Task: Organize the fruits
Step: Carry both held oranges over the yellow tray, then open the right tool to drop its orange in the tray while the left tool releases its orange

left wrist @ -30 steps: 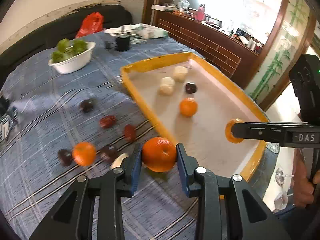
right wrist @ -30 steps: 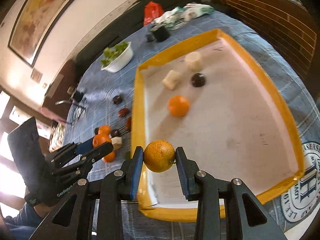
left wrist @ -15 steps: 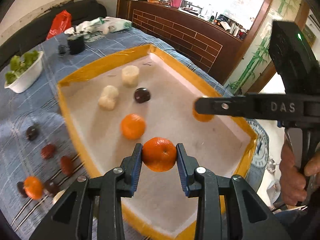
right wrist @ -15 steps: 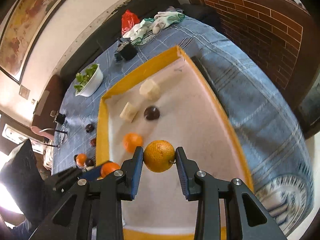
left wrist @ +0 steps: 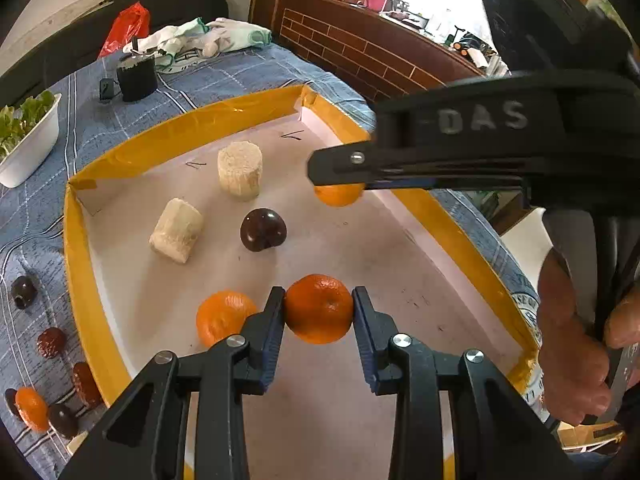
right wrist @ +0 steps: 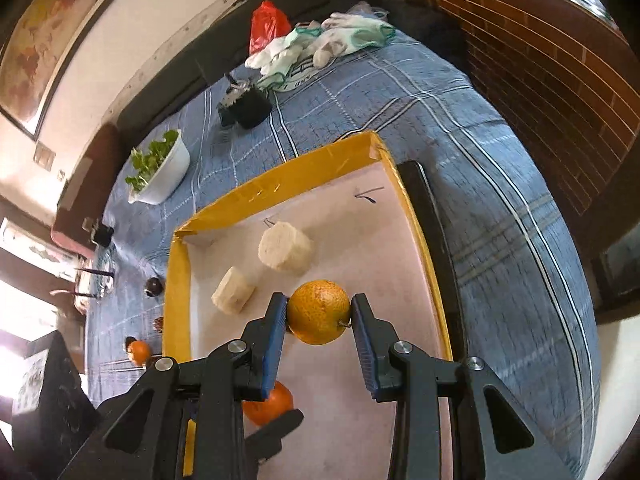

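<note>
- The left gripper (left wrist: 319,309) reaches forward over the near half of the yellow-rimmed tray (left wrist: 76,280), its two blue-padded jaws clamped on a deep orange mandarin (left wrist: 319,308) held above the tray floor.
- The right gripper (right wrist: 319,313) is over the same tray, jaws closed on a paler, yellow-orange orange (right wrist: 319,312); in the left wrist view its arm comes in level from the tray's right side, with that fruit showing under the tip.
- The person's bare right hand (left wrist: 576,344) grips the right tool's handle just outside the tray's right rim.
- Lying in the tray: a loose mandarin (left wrist: 224,316) just left of the left gripper, a dark plum (left wrist: 263,229) near the middle, and two pale peeled chunks (left wrist: 240,170) toward the far end, one upright and one on its side.
- On the blue checked cloth (left wrist: 224,76) left of the tray lie several dark and reddish fruits (left wrist: 51,342) and one more small mandarin (left wrist: 31,408).
- Beyond the tray's far left corner sits a white bowl of greens (right wrist: 158,168); a black cup (left wrist: 136,76) and crumpled gloves (right wrist: 340,40) lie past the far rim.
</note>
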`<state>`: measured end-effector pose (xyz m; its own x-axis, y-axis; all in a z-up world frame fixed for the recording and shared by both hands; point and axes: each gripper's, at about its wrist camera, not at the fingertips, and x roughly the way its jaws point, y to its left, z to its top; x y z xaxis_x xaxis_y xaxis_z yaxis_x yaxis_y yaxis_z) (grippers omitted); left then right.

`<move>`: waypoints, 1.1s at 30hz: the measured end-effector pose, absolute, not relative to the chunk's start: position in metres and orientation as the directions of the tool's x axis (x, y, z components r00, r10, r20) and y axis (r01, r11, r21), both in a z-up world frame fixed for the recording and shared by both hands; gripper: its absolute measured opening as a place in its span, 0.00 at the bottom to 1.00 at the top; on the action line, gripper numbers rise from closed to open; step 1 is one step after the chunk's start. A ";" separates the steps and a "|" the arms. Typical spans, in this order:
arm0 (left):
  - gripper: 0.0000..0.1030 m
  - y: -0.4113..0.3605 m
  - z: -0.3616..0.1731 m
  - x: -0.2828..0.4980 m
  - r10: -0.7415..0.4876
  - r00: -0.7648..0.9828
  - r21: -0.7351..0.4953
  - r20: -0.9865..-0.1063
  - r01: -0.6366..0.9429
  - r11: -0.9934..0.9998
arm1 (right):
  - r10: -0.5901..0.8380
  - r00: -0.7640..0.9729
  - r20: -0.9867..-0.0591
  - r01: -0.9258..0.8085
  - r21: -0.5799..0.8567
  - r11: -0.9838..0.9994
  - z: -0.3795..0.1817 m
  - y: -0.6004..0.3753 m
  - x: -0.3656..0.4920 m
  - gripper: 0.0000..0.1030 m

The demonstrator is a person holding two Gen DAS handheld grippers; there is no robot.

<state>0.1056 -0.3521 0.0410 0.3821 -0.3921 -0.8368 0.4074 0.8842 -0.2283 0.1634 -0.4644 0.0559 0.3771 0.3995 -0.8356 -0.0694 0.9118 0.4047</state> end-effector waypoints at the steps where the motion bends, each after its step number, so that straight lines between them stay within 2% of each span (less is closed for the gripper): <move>1: 0.31 -0.353 0.039 0.108 -0.387 0.384 -0.225 -0.838 0.402 0.887 | 0.398 0.371 -0.839 -0.075 0.401 0.913 0.054 -0.463 0.167 0.35; 22: 0.32 -0.370 0.033 0.111 -0.371 0.402 -0.180 -0.837 0.437 0.881 | 0.380 0.331 -0.864 -0.144 0.352 0.925 0.041 -0.450 0.187 0.36; 23: 0.32 -0.370 0.033 0.111 -0.369 0.402 -0.178 -0.838 0.438 0.881 | 0.383 0.331 -0.863 -0.145 0.354 0.924 0.041 -0.450 0.187 0.37; 25: 0.32 -0.370 0.033 0.111 -0.368 0.400 -0.178 -0.839 0.438 0.881 | 0.389 0.333 -0.859 -0.147 0.360 0.921 0.042 -0.450 0.187 0.46; 28: 0.43 -0.370 0.034 0.111 -0.371 0.408 -0.177 -0.834 0.439 0.881 | 0.383 0.343 -0.858 -0.145 0.355 0.924 0.044 -0.451 0.186 0.48; 33: 0.44 -0.368 0.036 0.111 -0.370 0.413 -0.179 -0.832 0.431 0.884 | 0.389 0.367 -0.845 -0.128 0.368 0.921 0.054 -0.460 0.179 0.48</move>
<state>0.1106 -0.3680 0.0357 0.4128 -0.3695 -0.8325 0.4314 0.8843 -0.1786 0.1793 -0.4602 0.0537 0.3669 0.3887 -0.8451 -0.1276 0.9209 0.3682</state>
